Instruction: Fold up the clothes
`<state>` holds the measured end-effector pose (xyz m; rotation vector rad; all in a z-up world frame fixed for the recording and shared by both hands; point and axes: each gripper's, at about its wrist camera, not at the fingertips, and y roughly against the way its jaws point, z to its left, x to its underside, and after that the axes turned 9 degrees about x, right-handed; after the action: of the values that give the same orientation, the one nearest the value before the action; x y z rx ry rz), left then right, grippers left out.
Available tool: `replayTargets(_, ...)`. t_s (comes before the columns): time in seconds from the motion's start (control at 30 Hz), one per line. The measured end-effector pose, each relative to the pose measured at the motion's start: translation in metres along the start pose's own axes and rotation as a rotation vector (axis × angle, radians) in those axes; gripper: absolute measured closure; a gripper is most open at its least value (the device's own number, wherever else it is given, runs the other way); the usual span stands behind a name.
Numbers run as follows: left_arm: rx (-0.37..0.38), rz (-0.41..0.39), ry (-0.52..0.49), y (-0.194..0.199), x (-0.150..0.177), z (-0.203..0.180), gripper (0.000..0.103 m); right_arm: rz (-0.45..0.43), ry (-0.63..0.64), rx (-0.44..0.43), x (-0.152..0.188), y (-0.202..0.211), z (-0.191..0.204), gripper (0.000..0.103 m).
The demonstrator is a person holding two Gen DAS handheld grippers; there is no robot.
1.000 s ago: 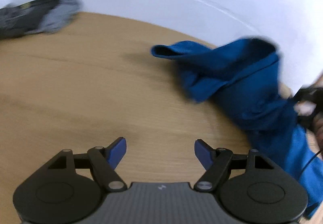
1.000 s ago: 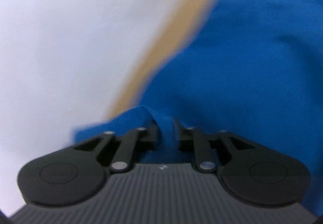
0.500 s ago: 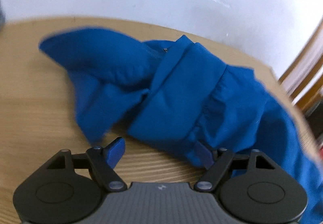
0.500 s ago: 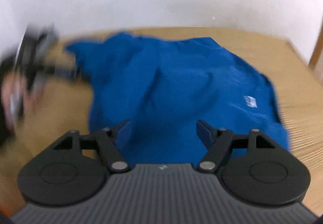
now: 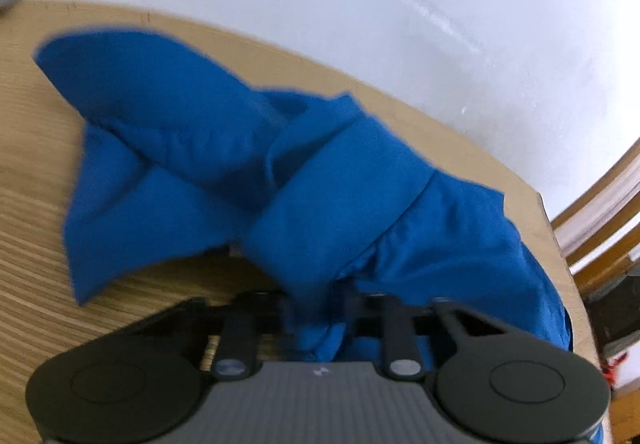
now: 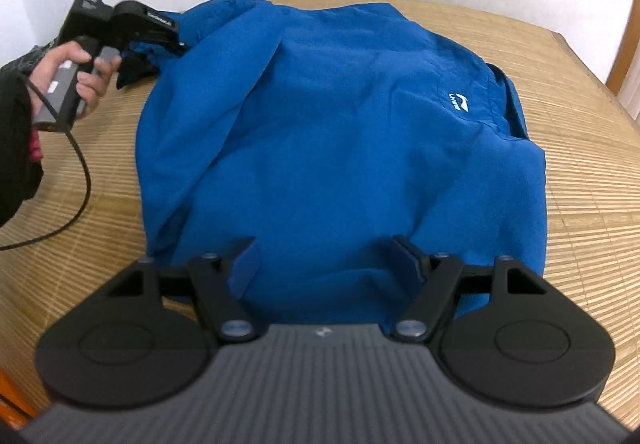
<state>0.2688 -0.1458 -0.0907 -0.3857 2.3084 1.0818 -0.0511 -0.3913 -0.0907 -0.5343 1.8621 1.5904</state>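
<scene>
Here, one blue jacket (image 6: pixel 340 131) is lying rumpled across the wooden table (image 6: pixel 580 171), looking light, soft and slippery, best pinched at a hem or sleeve end. The left gripper (image 5: pixel 316 320) is clamping a fold of it, while the right gripper (image 6: pixel 324 264) is hovering at the near edge, fingers spread and empty.

Both wrist views close, low; share blue garment (image 6: pixel 340 131).
</scene>
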Motion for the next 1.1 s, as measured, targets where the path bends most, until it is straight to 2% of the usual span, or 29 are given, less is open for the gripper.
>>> replayTargets(0.07, 0.002, -0.049, -0.012, 0.032, -0.001, -0.010, 0.091, -0.004, -0.005, -0.008, 0.000, -0.002, 0.001, 0.030)
replayTargets(0.13, -0.034, -0.121, -0.040, 0.081, -0.001, -0.021, 0.092, -0.015, -0.007, -0.011, -0.003, -0.002, 0.001, 0.030)
replayTargets(0.23, -0.153, -0.213, -0.063, 0.169, 0.007, -0.027, 0.092, -0.054, -0.028, -0.021, -0.008, 0.005, 0.007, 0.030)
replayTargets(0.3, -0.263, -0.234, -0.034, 0.225, 0.020, -0.020, 0.092, -0.088, -0.051, -0.038, -0.012, 0.012, 0.013, 0.030)
replayTargets(0.43, -0.442, -0.154, 0.061, 0.287, 0.061, 0.007, 0.091, -0.142, -0.071, -0.060, -0.018, 0.022, 0.027, 0.030)
replayTargets(0.53, -0.570, -0.081, 0.135, 0.329, 0.093, 0.029, 0.089, -0.154, -0.092, -0.037, -0.017, 0.021, 0.039, 0.030)
replayTargets(0.57, -0.590, -0.050, 0.140, 0.331, 0.100, 0.033, 0.088, -0.155, -0.107, -0.023, -0.016, 0.022, 0.042, 0.030)
replayTargets(0.63, -0.589, 0.026, 0.112, 0.315, 0.109, 0.039, 0.078, -0.157, -0.147, 0.002, -0.011, 0.029, 0.045, 0.030)
replayTargets(0.67, -0.579, 0.052, 0.087, 0.310, 0.113, 0.038, 0.077, -0.156, -0.168, 0.011, -0.007, 0.034, 0.046, 0.030)
replayTargets(0.77, -0.525, 0.093, -0.023, 0.302, 0.130, 0.028, 0.060, -0.113, -0.224, 0.038, 0.011, 0.047, 0.051, 0.030)
replayTargets(0.83, -0.486, 0.090, -0.116, 0.301, 0.145, 0.014, 0.047, -0.067, -0.256, 0.056, 0.028, 0.058, 0.056, 0.030)
replayTargets(0.9, -0.428, 0.089, -0.186, 0.295, 0.155, 0.005, 0.044, -0.028, -0.277, 0.057, 0.046, 0.071, 0.063, 0.030)
replayTargets(1.1, -0.143, 0.146, -0.332, 0.272, 0.189, -0.042, 0.042, 0.051, -0.343, 0.066, 0.103, 0.102, 0.089, 0.030)
